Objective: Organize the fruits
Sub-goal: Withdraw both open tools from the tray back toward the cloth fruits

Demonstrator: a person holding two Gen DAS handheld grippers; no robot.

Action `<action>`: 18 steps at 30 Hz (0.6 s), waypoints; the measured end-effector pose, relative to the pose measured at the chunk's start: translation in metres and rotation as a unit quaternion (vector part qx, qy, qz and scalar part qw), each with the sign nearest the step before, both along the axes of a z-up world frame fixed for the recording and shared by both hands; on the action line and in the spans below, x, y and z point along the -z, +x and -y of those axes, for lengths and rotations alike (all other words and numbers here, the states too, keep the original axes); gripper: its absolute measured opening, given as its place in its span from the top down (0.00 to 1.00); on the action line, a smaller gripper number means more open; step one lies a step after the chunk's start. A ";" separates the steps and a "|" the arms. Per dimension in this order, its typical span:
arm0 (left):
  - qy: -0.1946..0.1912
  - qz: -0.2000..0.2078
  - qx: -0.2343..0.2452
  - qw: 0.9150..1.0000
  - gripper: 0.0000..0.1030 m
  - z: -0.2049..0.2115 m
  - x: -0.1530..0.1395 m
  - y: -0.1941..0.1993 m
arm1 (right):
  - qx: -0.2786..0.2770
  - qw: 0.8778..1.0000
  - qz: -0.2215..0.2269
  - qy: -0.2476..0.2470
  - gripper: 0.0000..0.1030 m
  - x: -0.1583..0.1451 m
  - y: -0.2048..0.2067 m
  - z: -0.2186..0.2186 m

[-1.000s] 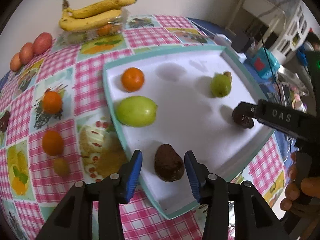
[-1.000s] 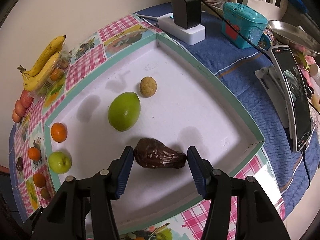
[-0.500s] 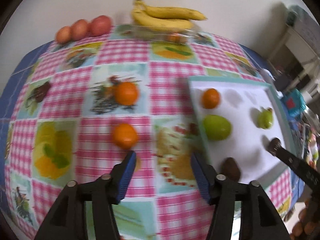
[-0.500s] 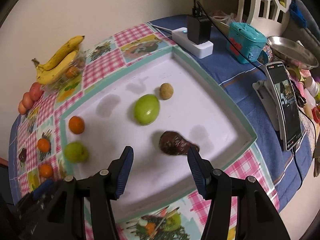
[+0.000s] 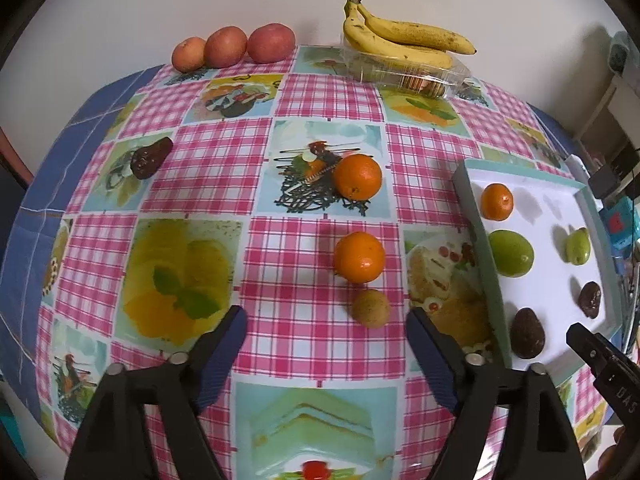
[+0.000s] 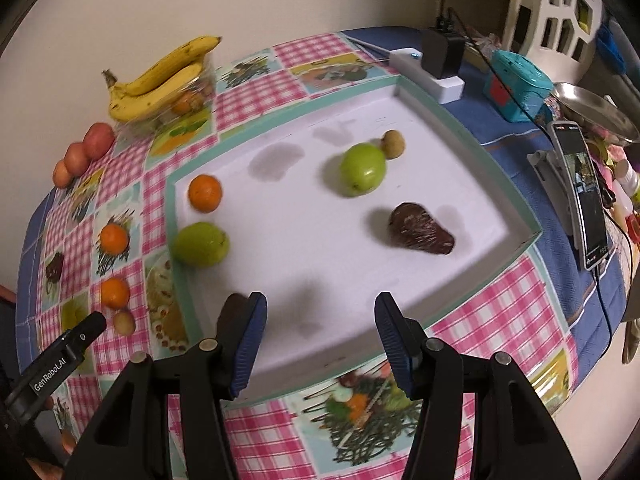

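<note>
On my right wrist feed I see a white power strip [image 6: 430, 74] on the blue cloth [image 6: 560, 216] behind the table, with a black adapter [image 6: 442, 56] plugged into it. Just beside it sits a teal box [image 6: 516, 84] with a red patch. A phone [image 6: 586, 196] leans tilted in a grey stand, its screen lit. A steel bowl [image 6: 596, 110] sits near the white lattice chair [image 6: 560, 16].

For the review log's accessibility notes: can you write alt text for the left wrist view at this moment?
The open left gripper, holding nothing, hangs over a pink checked tablecloth near two oranges and a small brown fruit. The white tray at right holds more fruit; bananas lie by the wall.
</note>
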State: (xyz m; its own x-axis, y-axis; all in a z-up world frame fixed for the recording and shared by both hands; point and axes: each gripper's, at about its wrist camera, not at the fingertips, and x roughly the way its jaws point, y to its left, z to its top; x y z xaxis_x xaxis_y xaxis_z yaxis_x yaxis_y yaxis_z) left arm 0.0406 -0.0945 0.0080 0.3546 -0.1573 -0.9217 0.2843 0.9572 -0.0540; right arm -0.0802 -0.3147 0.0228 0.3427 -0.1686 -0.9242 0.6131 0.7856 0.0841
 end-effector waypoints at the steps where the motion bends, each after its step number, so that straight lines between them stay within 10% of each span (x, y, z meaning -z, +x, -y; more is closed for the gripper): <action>1: 0.001 0.002 0.000 1.000 0.10 -0.001 0.000 0.001 | -0.006 1.000 -0.003 -0.002 0.44 0.002 0.002 -0.003; 18: 0.029 0.019 -0.027 0.999 0.00 -0.018 0.003 0.012 | -0.042 0.998 -0.027 -0.043 0.17 0.011 0.016 -0.024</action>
State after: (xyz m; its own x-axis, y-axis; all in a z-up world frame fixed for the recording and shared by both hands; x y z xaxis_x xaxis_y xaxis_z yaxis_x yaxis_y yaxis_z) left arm 0.0525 -0.0761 0.0046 0.3969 -0.0846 -0.9139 0.2332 0.9724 0.0113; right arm -0.0641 -0.2902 0.0116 0.3088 -0.2216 -0.9250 0.5467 0.8371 -0.0180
